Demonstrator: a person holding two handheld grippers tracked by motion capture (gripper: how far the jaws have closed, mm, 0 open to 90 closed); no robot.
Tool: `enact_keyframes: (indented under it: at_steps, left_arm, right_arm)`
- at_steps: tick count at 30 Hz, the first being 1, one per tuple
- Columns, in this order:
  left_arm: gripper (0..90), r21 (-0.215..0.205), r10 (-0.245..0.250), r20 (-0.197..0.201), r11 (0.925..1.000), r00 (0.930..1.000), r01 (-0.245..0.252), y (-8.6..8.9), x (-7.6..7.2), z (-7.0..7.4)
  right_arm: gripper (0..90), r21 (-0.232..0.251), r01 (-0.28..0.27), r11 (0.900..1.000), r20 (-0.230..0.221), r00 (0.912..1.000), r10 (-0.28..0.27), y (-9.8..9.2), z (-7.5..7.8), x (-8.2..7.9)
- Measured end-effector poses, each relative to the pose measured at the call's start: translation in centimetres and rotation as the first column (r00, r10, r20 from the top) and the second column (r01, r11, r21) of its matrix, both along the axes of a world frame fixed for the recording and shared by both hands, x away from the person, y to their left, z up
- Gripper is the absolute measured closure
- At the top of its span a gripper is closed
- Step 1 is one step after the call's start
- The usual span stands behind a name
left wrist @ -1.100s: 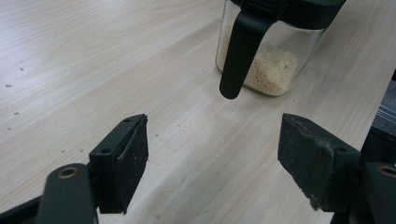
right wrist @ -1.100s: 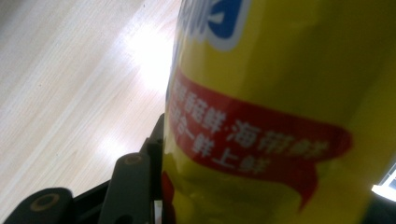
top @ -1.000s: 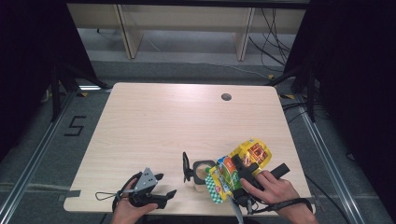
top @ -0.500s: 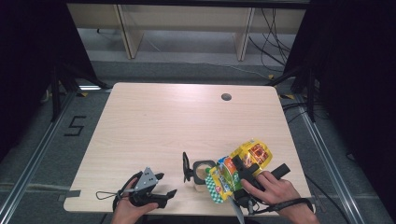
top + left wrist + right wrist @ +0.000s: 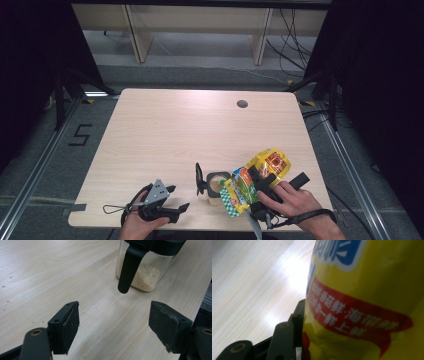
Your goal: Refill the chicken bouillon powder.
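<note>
Right claw [image 5: 255, 187] clamped on yellow pouch [image 5: 267, 165], lower right, tipped at open jar [image 5: 216, 186], already w/ granules. Left claw [image 5: 172, 200] apart, idle. Pour unfinished.

One jar [image 5: 216, 183], one yellow packet [image 5: 260, 175].

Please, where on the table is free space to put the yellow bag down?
The whole far half of the table is bare, up to the round hole. The near left, between the left tool and the left edge, is also free. The near right is crowded: jar, bag and right tool sit close together.
</note>
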State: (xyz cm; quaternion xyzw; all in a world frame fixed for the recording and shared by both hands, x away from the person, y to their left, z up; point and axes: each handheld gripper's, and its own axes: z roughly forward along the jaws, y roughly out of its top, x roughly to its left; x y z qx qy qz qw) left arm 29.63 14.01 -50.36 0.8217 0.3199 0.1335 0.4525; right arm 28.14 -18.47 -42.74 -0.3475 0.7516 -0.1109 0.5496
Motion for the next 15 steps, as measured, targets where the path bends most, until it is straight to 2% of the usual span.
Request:
enact_keyframes:
  at_steps: [3,6,7,8,9,11,12,13,15]
  left_arm:
    - [24.3,-0.002,0.000,0.000,1.0000,1.0000,0.000,-0.01,-0.01,0.01]
    - [24.3,-0.011,0.002,0.004,0.9999,1.0000,-0.002,-0.05,0.02,-0.09]
    - [24.3,0.012,0.003,0.005,0.9999,1.0000,-0.003,0.07,0.08,-0.08]
    - [24.3,0.005,0.010,-0.008,0.9999,0.9999,-0.010,0.02,0.01,-0.10]
    - [24.3,0.010,0.010,-0.011,0.9999,0.9999,-0.010,0.03,-0.02,-0.04]
    - [24.3,0.002,0.014,-0.004,0.9999,0.9999,-0.014,-0.02,0.01,-0.13]
    - [24.2,0.001,0.013,-0.004,0.9999,0.9999,-0.013,-0.01,0.01,-0.13]
    - [24.3,0.002,0.012,-0.005,0.9999,0.9999,-0.012,0.02,0.01,-0.11]
    - [24.3,0.005,0.009,-0.012,0.9999,0.9999,-0.009,0.04,-0.04,-0.04]
  right_arm:
    - [55.7,-0.008,0.001,1.000,0.010,0.9999,-0.001,0.07,0.08,-0.05]
    - [55.7,-0.006,-0.003,1.000,-0.001,1.0000,0.003,0.08,0.09,0.11]
    - [55.7,-0.005,-0.006,1.000,0.009,0.9999,0.007,0.08,0.08,0.11]
    - [55.7,-0.007,-0.006,1.000,0.008,0.9999,0.006,0.11,0.09,0.13]
    - [55.7,0.018,0.012,1.000,0.005,0.9999,-0.012,0.05,-0.05,0.03]
    - [55.8,0.013,0.007,1.000,0.001,1.0000,-0.007,0.11,0.00,0.16]
    - [55.8,-0.058,-0.023,0.998,0.012,0.9996,0.024,0.34,0.43,0.35]
    - [55.8,-0.052,-0.017,0.998,0.000,0.9998,0.017,0.34,0.42,0.39]
    - [55.8,-0.048,-0.018,0.999,0.010,0.9998,0.018,0.32,0.45,0.38]
